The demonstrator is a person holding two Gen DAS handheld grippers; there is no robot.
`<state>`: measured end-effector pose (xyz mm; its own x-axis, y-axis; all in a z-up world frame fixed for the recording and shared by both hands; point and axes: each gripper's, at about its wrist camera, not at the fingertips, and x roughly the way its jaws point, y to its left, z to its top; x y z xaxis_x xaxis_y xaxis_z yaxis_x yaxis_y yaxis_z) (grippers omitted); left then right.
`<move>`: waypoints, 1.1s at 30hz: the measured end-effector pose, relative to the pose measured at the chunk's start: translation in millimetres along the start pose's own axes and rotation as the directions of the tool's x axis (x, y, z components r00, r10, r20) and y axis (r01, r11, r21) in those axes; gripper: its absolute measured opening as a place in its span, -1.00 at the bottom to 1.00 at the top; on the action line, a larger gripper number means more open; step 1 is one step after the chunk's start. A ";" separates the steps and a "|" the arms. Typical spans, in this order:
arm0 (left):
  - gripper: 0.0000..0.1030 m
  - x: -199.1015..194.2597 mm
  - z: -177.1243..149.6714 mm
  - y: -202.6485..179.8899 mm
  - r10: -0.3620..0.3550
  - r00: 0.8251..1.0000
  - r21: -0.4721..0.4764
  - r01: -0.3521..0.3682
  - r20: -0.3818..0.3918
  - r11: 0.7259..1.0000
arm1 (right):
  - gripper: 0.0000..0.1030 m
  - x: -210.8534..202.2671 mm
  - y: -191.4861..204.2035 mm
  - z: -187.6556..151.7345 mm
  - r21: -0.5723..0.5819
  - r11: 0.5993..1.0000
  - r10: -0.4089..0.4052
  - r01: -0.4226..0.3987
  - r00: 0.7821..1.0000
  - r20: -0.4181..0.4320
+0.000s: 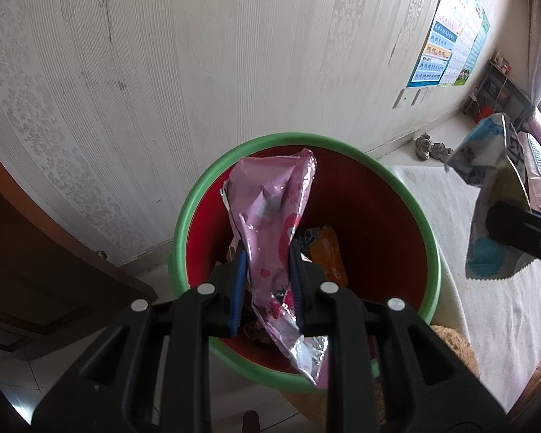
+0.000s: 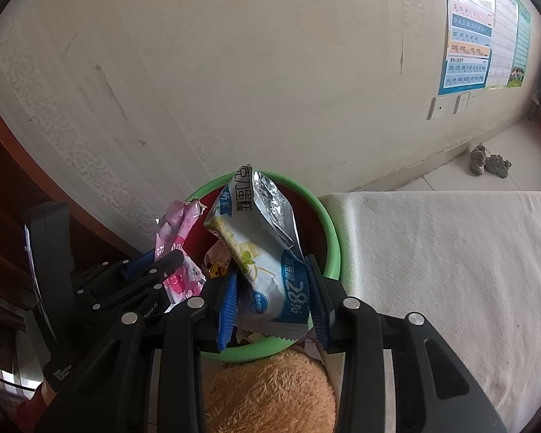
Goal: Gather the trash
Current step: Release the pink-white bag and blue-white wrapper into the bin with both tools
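Note:
A red bin with a green rim (image 1: pixel 184 216) stands against the wall; it also shows in the right wrist view (image 2: pixel 333 249). My left gripper (image 1: pixel 268 256) is shut on a pink foil wrapper (image 1: pixel 270 202) and holds it over the bin's mouth. My right gripper (image 2: pixel 274 274) is shut on a white and blue snack wrapper (image 2: pixel 267 249) above the bin. The left gripper (image 2: pixel 155 263) with the pink wrapper (image 2: pixel 176 227) shows left of it. An orange wrapper (image 1: pixel 328 256) lies inside the bin.
A white mattress or cushion (image 2: pixel 432 252) lies right of the bin. A tan fuzzy thing (image 2: pixel 270 393) sits in front of the bin. A brown wooden door (image 1: pixel 25 252) is at the left. Shoes (image 2: pixel 488 162) lie by the wall.

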<state>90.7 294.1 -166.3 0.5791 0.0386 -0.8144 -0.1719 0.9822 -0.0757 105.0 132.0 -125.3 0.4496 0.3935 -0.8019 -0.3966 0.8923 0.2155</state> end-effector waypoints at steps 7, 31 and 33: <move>-0.44 2.8 -0.1 3.6 0.019 1.000 -0.025 -0.019 -0.003 1.000 | -0.12 -2.2 3.6 4.7 0.002 1.000 0.012 -0.012 1.000 0.028; 0.40 -34.0 -1.8 -48.1 0.041 0.996 0.043 -0.045 0.084 0.998 | 0.37 -90.2 -89.9 -49.5 0.115 0.992 -0.063 0.042 0.981 0.183; 0.41 -39.9 -2.4 -58.5 0.034 0.995 0.060 -0.040 0.093 0.997 | 0.47 -97.8 -104.5 -57.7 0.109 0.992 -0.086 0.065 0.977 0.195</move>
<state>75.8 234.7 -130.8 0.6442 0.0887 -0.7597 -0.1463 0.9892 -0.0086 56.3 -12.5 -101.5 0.6294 0.3511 -0.6933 -0.2766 0.9349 0.2224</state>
